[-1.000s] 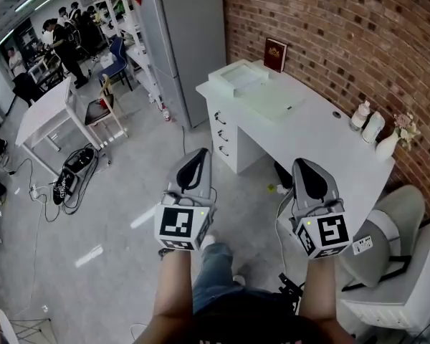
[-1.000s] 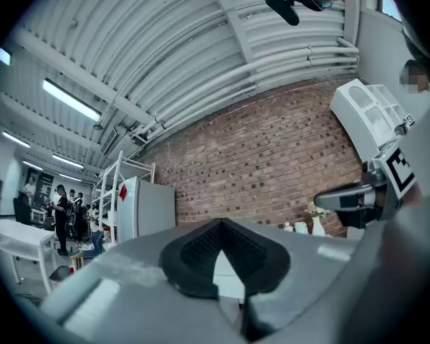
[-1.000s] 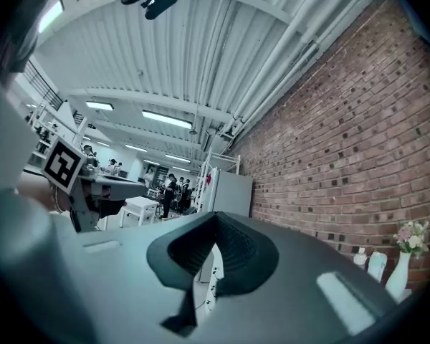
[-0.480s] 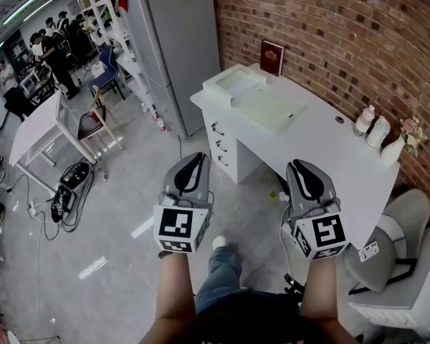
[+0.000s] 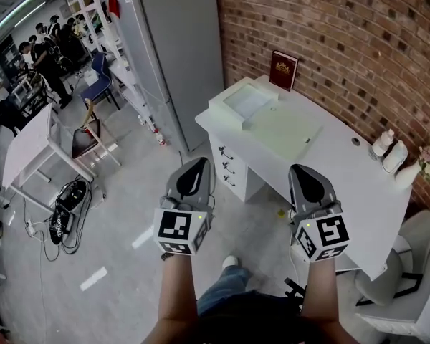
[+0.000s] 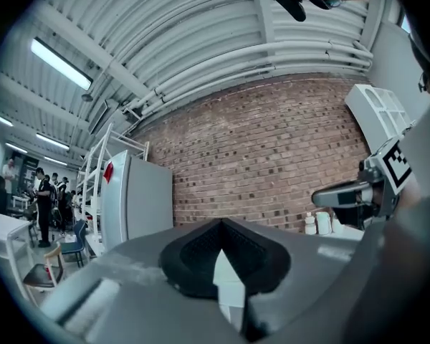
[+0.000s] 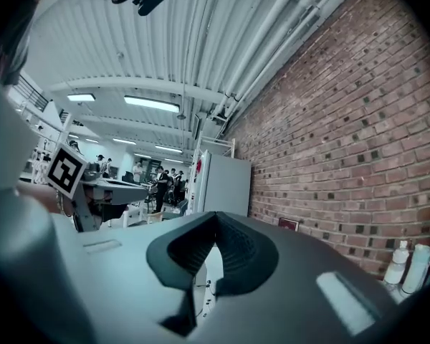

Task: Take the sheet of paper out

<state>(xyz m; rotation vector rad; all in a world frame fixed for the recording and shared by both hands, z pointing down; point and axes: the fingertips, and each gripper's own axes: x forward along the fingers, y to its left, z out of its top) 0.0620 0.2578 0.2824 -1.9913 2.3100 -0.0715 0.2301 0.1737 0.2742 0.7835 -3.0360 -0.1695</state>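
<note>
- Paper: a pale sheet lying flat in a shallow white tray at the far left end of a white desk. It is too small here to tell its long side.
- Direction: it lies ahead of the tongs and well apart from both, roughly between their lines. Neither is clearly nearer, though the desk sits more to the right-hand side.
- Left tongs: level, tips together, nothing between them.
- Right tongs: level, jaws just closed and now tip to tip, also empty.
- Judgement: the approach is not finished, and the tongs must open before any pinch.
- Desk top: a greenish mat just beside the tray, a red book upright at the brick wall, and bottles farther right.
- Room: a grey cabinet left of the desk, a grey floor, and people far off.
</note>
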